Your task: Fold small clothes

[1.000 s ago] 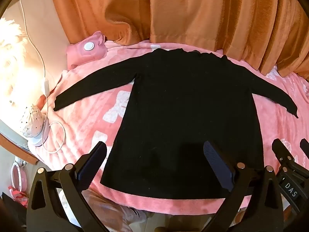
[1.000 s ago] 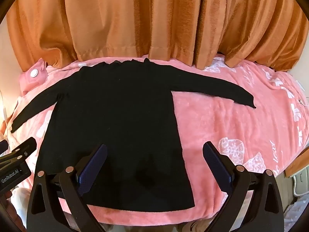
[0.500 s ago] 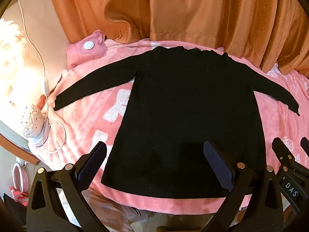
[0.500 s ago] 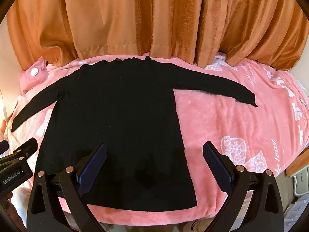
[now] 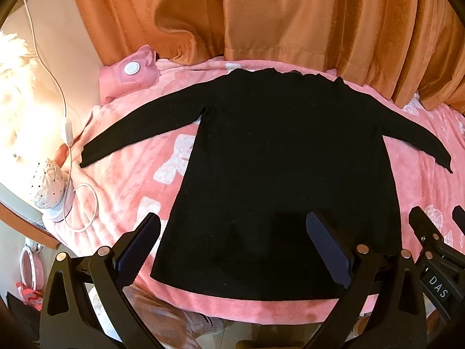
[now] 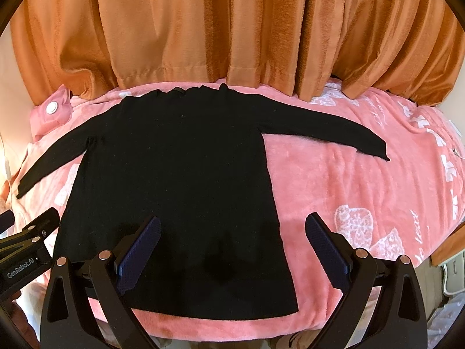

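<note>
Lying flat on pink bed (image 5: 122, 192), black top (image 5: 279, 168) not folded yet. Left claw (image 5: 232, 250), right claw (image 6: 232, 250) wide, empty. All folding left.

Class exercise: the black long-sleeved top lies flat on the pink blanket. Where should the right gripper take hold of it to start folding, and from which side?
Probably the cuff of the right-hand sleeve, approached from the outer end. The black top lies spread flat on the pink blanket with that sleeve stretched outward, so its thin free end can be pinched. The right gripper is open and empty.
</note>
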The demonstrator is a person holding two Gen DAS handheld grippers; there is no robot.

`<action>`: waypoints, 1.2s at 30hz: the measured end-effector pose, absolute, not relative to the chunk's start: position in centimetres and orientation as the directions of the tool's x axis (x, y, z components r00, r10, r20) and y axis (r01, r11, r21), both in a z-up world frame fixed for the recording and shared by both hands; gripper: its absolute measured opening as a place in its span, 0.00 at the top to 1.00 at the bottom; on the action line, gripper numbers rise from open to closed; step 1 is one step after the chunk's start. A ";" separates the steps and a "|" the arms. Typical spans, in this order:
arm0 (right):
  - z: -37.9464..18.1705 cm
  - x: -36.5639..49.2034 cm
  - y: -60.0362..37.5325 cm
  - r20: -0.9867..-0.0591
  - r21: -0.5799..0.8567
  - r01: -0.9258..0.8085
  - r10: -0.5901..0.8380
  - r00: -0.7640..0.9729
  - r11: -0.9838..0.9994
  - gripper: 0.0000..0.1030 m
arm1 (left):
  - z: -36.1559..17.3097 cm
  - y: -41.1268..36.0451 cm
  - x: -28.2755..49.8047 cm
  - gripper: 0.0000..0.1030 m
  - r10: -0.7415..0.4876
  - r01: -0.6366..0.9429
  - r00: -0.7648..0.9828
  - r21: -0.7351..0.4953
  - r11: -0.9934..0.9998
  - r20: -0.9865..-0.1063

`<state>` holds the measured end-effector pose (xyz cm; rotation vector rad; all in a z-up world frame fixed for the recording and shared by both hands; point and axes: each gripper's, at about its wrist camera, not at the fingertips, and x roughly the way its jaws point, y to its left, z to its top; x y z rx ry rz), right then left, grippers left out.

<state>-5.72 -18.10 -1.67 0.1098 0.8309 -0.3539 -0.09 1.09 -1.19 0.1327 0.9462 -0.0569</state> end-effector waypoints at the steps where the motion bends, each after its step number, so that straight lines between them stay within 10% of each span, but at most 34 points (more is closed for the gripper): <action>1: -1.7 -5.7 -18.1 -0.740 -0.042 0.350 -0.264 0.619 0.936 0.05 | -1.3 0.8 0.1 0.05 0.014 0.109 0.585 0.096 0.989 -0.811; 25: -3.7 -4.0 -20.0 -0.767 -0.018 0.354 -0.240 0.595 0.935 0.05 | -3.5 -0.2 2.2 0.05 0.007 0.125 0.562 0.093 0.988 -0.827; 36: -8.8 0.6 -47.2 -0.796 0.304 0.623 -0.167 0.582 0.721 0.07 | -5.3 -2.4 13.2 0.05 -0.119 0.154 0.644 -0.024 0.988 -0.756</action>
